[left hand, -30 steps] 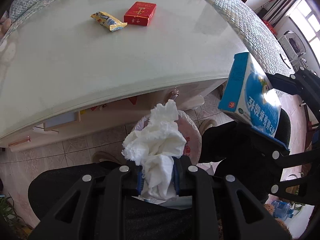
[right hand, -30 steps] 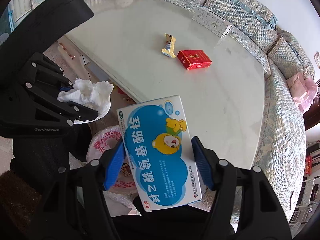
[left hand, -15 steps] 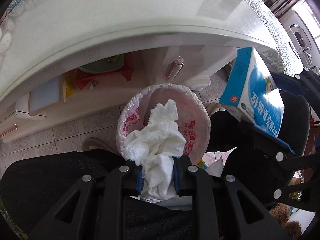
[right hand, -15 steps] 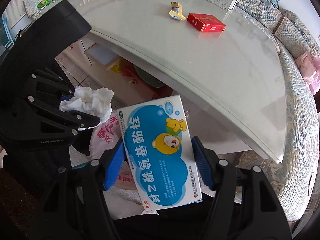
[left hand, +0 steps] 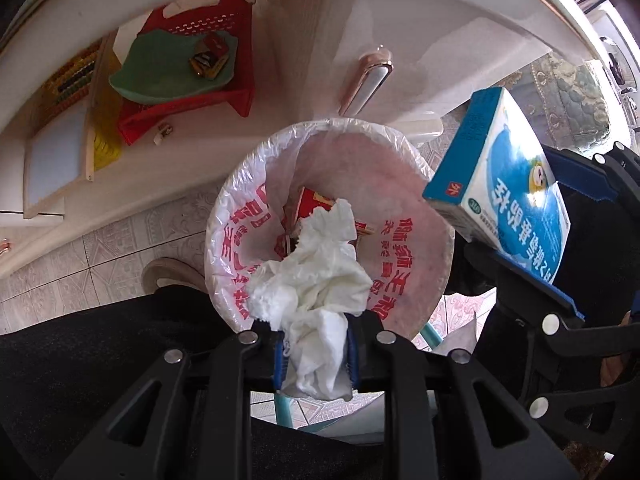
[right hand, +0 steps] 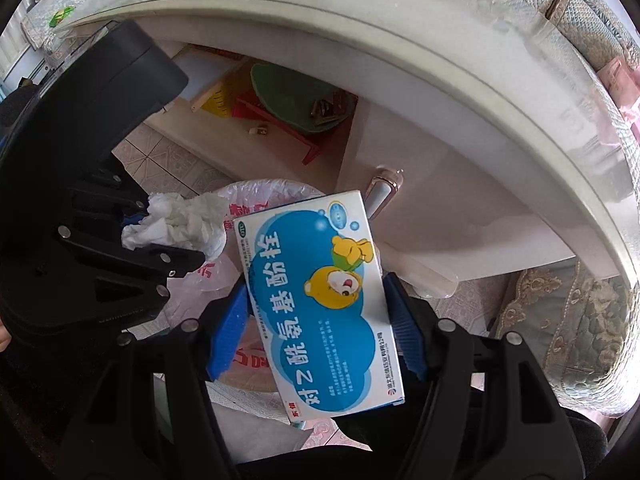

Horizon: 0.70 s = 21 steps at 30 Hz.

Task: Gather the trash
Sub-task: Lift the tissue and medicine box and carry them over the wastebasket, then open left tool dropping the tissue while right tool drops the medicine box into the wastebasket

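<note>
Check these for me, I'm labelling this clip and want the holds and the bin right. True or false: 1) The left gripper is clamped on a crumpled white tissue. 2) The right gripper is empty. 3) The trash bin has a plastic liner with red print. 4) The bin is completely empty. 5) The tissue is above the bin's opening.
1) True: the left gripper is shut on the crumpled white tissue.
2) False: the right gripper holds a blue and white medicine box with a cartoon bear.
3) True: the trash bin is lined with a thin bag printed in red characters.
4) False: a red carton already lies inside.
5) True: in the left wrist view the tissue hangs over the bin's mouth.
</note>
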Tool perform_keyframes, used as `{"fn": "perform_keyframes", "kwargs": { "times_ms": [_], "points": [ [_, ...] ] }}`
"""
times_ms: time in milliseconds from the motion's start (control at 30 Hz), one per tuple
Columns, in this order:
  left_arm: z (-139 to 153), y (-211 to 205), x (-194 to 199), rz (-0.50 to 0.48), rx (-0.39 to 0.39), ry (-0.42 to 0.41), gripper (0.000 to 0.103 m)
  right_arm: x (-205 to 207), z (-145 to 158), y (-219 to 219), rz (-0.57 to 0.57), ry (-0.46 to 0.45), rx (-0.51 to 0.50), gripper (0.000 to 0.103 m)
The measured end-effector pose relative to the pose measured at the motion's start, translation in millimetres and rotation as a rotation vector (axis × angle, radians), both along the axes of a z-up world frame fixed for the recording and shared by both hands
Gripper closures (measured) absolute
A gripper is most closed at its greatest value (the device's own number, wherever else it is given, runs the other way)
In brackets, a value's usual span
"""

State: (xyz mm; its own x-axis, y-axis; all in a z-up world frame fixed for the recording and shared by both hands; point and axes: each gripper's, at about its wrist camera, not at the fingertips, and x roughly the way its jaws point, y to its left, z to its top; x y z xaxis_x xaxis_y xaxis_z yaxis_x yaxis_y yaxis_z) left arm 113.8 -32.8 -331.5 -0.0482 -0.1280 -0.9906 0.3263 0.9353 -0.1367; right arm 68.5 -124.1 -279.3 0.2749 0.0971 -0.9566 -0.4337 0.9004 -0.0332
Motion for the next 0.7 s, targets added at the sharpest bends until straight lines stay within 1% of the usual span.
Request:
{"fn": "perform_keyframes", "kwargs": {
  "times_ms": [133, 233, 333, 400, 500, 567, 633, 667, 700],
  "points": [
    [-20, 1, 5, 0.014, 0.001, 0.058, 0.081, 7, -20, 2, -0.015, 0.047, 0.01, 0.038],
    [-35, 1, 10, 0.019, 0.017, 0.081, 0.081, 11, -32, 0, -0.021, 0.074, 0.012, 0.038],
    [-52, 4, 15, 0.053, 0.009, 0.138, 0.081, 14, -42, -1, -0.03, 0.101, 0.015, 0.038],
    [-60, 6, 17, 0.065, 0.027, 0.147, 0.081, 15, -50, -2, -0.036, 0.119, 0.017, 0.038],
    [-72, 3, 17, 0.044, 0.062, 0.153, 0.08, 20, -61, -4, -0.041, 0.15, 0.02, 0.038],
    [-83, 1, 17, 0.042, 0.079, 0.182, 0.08, 21, -67, -5, -0.041, 0.168, 0.024, 0.038],
    [-95, 3, 19, 0.065, 0.032, 0.256, 0.08, 21, -73, -5, -0.041, 0.175, 0.017, 0.038],
    [-98, 3, 20, 0.075, 0.015, 0.277, 0.08, 22, -76, -5, -0.043, 0.182, 0.019, 0.038],
    [-100, 3, 22, 0.078, 0.015, 0.279, 0.08, 23, -78, -6, -0.046, 0.188, 0.023, 0.038]
  ]
}}
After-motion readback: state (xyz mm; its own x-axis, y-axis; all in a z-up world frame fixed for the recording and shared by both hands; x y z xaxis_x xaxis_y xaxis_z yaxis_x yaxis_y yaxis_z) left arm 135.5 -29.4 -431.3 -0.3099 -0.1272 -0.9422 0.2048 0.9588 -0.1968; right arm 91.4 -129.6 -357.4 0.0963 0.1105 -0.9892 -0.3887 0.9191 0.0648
